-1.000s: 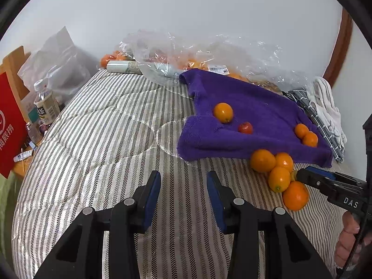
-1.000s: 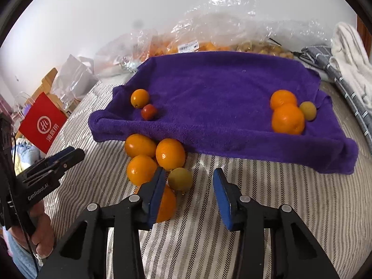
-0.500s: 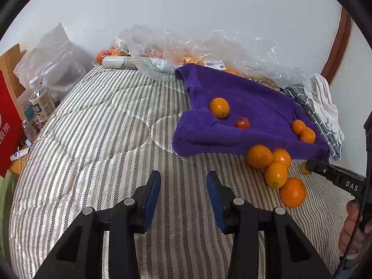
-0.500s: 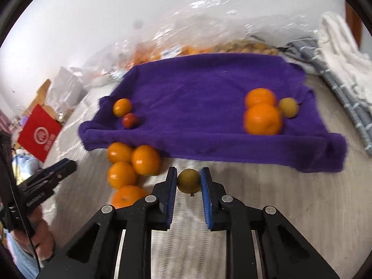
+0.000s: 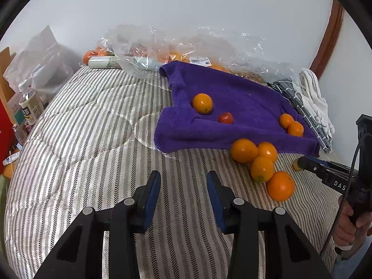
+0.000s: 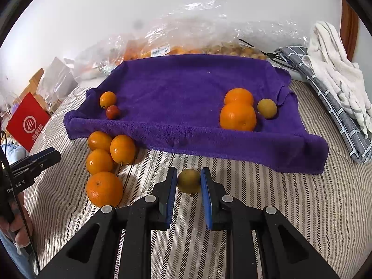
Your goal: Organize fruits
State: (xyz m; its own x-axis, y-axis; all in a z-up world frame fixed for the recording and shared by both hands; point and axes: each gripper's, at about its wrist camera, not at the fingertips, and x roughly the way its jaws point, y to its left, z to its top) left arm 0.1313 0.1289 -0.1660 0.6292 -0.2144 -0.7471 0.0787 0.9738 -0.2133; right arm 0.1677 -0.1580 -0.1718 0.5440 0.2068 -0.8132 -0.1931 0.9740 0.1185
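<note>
Striped bed (image 6: 290, 197), right tool (image 6: 188, 181) half-hiding yellow-green fruit (image 6: 188, 181)

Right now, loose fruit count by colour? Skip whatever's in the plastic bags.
Orange: 7 (4 on the bedspread, 3 on the purple towel)
Yellow-green: 2 (1 on the towel, 1 in the right gripper)
Red: 1
Total: 10

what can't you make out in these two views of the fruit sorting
- Fruit in the plastic bags, both views: crinkled film blurs it, no count.
- Yellow-green fruit in the right gripper, left wrist view: the jaws cover most.
- Bottle label, left wrist view: too small.
</note>
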